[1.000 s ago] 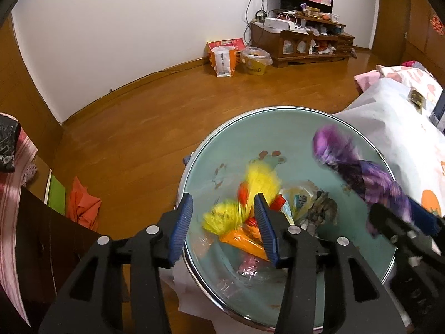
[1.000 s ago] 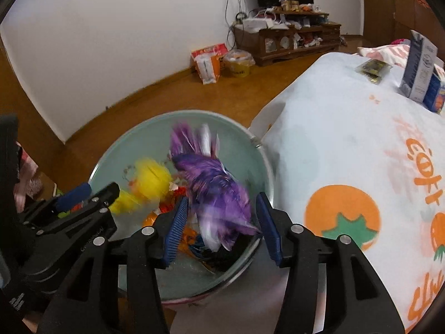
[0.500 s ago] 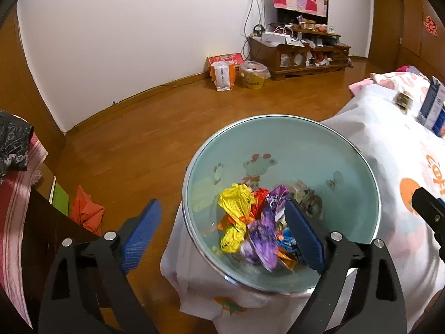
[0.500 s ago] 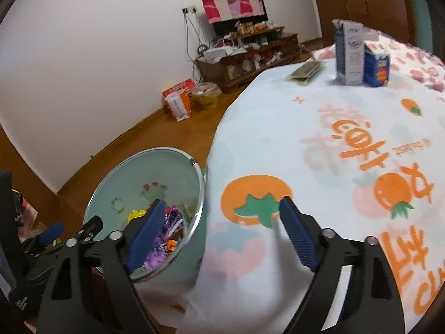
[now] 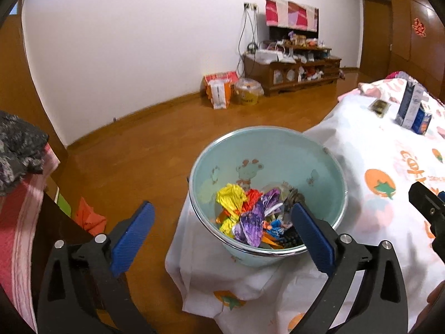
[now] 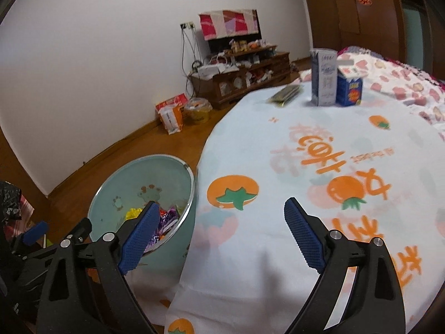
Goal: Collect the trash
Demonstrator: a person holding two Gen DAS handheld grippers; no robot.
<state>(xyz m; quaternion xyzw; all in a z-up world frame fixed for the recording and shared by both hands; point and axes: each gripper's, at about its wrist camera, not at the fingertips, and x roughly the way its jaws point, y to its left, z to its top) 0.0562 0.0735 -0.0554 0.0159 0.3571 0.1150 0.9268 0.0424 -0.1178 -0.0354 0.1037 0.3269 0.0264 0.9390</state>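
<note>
Wrappers [image 5: 250, 214] now in bucket [image 5: 267, 144], beside tablecloth [image 6: 306, 167].

Left wrist view: fisheye, looks forward and down along the left gripper [image 5: 221, 235] into the pale green bin [image 5: 267, 144], close. Right wrist view: same type, aimed down over the printed cloth [image 6: 319, 167] on the desk, bin [image 6: 144, 172] at lower left. Both views share bin, cloth, white wall [image 5: 133, 41], TV cabinet [image 6: 239, 80], 2 cartons [image 6: 335, 83].
</note>
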